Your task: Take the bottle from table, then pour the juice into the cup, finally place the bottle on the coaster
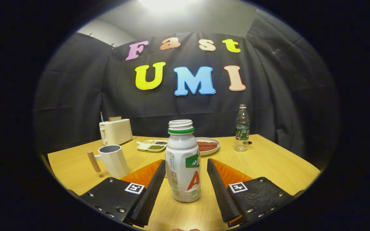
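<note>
you are at the first step – taking the bottle (183, 160), which stands upright on the table (268, 163) between the fingers of your gripper (185, 175). the fingers are spread, with a gap on each side of the bottle. next you must close them evenly on its body and lift straight – the cup (112, 159) waits to the left.

Bottle (183, 166) hides plate's (213, 148) near side; tray (152, 146) contents too small to tell.
</note>
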{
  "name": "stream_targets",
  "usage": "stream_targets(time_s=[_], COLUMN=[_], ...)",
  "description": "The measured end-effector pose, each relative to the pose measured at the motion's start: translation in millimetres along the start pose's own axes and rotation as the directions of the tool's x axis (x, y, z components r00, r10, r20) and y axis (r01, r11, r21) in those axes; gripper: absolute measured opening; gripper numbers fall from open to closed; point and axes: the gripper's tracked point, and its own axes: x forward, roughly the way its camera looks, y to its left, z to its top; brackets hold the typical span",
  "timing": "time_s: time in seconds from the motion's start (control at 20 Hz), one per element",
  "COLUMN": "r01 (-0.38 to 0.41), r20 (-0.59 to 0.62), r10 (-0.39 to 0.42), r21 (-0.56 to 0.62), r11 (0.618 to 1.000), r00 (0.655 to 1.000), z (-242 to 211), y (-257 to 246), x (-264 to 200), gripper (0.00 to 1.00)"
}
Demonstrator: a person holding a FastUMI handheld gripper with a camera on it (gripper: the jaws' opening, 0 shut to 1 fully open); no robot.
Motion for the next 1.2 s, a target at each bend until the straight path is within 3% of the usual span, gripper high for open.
stream_targets(time_s=[0.7,0.8,0.85,1.2], r01=[0.087,0.100,0.098,0.064], r20=[-0.044,-0.040,-0.048,-0.036], r10=[-0.086,-0.100,-0.099,-0.070], r21=[0.013,-0.007,-0.018,-0.142], r11=[0.996,0.995,0.995,0.988], r00=[0.995,0.994,0.994,0.997], z=[-16.0,-16.0,-16.1,8.9], y=[-4.6,-5.4,-5.2,2.3], x=[46.6,49.3,49.8,58.8], gripper=[0.81,0.80,0.73,0.72])
